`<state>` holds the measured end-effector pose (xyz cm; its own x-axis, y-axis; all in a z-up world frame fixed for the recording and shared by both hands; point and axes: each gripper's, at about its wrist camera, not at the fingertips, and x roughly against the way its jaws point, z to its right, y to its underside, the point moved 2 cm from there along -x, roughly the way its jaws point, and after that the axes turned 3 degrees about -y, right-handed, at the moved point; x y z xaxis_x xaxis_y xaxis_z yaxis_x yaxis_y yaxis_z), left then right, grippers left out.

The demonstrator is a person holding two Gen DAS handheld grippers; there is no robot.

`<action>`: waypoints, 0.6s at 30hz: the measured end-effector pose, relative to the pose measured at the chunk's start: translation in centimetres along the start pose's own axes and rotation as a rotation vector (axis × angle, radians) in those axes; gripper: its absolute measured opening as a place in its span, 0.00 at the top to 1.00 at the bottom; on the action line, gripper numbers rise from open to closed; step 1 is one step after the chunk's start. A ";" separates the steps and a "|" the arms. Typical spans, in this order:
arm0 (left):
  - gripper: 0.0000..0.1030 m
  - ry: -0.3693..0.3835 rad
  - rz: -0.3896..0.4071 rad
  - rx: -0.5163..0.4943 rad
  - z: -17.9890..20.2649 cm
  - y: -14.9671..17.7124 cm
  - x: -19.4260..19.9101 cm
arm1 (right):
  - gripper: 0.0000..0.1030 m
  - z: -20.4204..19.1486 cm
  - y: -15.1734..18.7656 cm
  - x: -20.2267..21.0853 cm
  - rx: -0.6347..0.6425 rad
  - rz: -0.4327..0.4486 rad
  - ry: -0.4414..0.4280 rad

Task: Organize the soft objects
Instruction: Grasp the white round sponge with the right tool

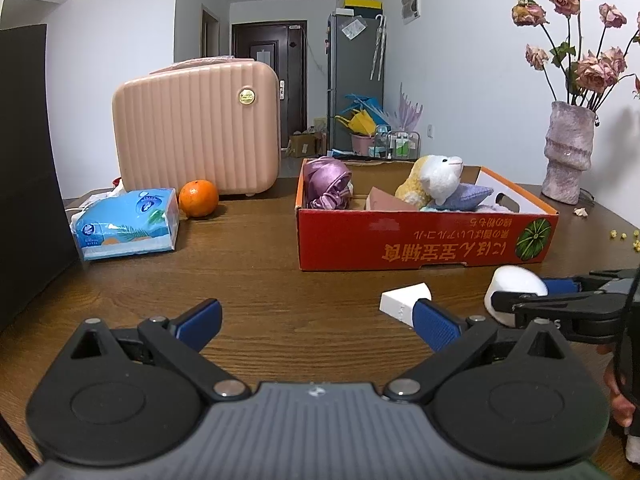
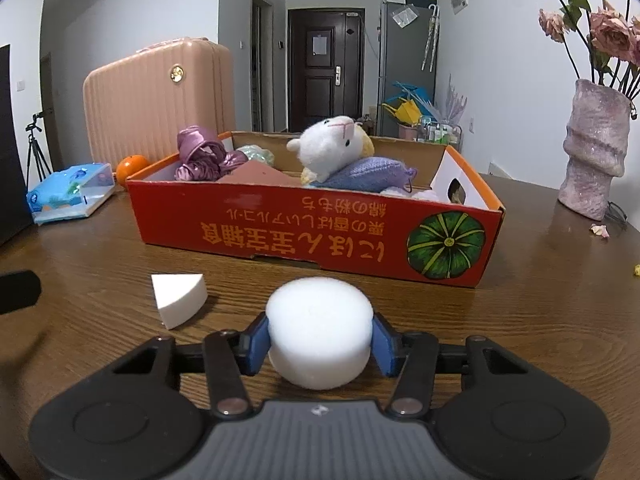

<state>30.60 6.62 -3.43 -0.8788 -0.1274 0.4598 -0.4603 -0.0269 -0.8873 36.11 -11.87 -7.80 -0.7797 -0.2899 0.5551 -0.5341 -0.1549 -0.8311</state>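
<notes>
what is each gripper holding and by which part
The right gripper is shut on the round sponge, squeezing its curved sides. The left gripper is open and holds nothing; the wedge sponge lies by its right finger.

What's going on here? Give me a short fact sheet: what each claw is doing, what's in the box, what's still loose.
left gripper: open, holding nothing
right gripper: shut on the round white sponge
red box: holds a plush lamb, purple satin cloth, lilac pad
loose on table: white wedge sponge, in front of the box
bystanders: tissue pack, orange, pink case, vase
</notes>
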 end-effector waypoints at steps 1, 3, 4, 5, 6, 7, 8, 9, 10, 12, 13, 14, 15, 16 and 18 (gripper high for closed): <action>0.00 -0.003 -0.003 -0.001 0.0 0.0 -0.1 | 0.50 0.0 0.0 0.1 0.000 0.004 -0.001; 0.00 -0.007 -0.008 -0.004 0.0 0.1 -0.3 | 0.51 0.1 -0.1 0.3 -0.003 0.013 -0.004; 0.00 -0.011 -0.009 -0.006 0.1 0.1 -0.3 | 0.51 0.2 -0.1 0.5 -0.004 0.019 -0.004; 0.00 -0.013 -0.011 -0.008 0.1 0.2 -0.4 | 0.51 0.3 -0.2 0.6 -0.006 0.025 -0.005; 0.00 -0.014 -0.013 -0.010 0.2 0.2 -0.5 | 0.51 0.3 -0.2 0.8 -0.008 0.031 -0.007; 0.00 -0.015 -0.016 -0.010 0.2 0.2 -0.6 | 0.51 0.5 -0.3 1.0 -0.012 0.037 -0.009; 0.00 -0.015 -0.020 -0.011 0.3 0.2 -0.7 | 0.51 0.6 -0.4 1.1 -0.015 0.043 -0.009; 0.00 -0.013 -0.025 -0.013 0.3 0.2 -0.8 | 0.51 0.7 -0.4 1.2 -0.018 0.047 -0.010; 0.00 -0.010 -0.029 -0.014 0.4 0.1 -1.0 | 0.51 0.8 -0.5 1.4 -0.023 0.050 -0.011; 0.00 -0.010 -0.036 -0.021 0.7 0.1 -1.2 | 0.51 1.1 -0.6 1.6 -0.030 0.058 -0.011; 0.00 -0.009 -0.039 -0.022 0.8 0.0 -1.4 | 0.50 1.2 -0.6 1.7 -0.033 0.062 -0.010; 0.00 -0.006 -0.045 -0.022 1.0 0.0 -1.6 | 0.50 1.4 -0.7 1.9 -0.038 0.067 -0.009; 0.00 -0.001 -0.052 -0.019 1.2 -0.1 -1.9 | 0.50 1.6 -0.7 2.0 -0.041 0.070 -0.006; 0.00 0.007 -0.063 -0.017 1.4 -0.2 -2.2 | 0.50 1.7 -0.8 2.1 -0.045 0.074 -0.003; 0.00 0.020 -0.084 -0.015 2.0 -0.3 -2.9 | 0.50 2.1 -0.9 2.3 -0.053 0.080 0.001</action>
<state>33.53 5.04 -4.56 -0.8396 -0.1054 0.5330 -0.5338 -0.0219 -0.8453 35.49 -14.34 -5.90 -0.8210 -0.2981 0.4869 -0.4865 -0.0809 -0.8699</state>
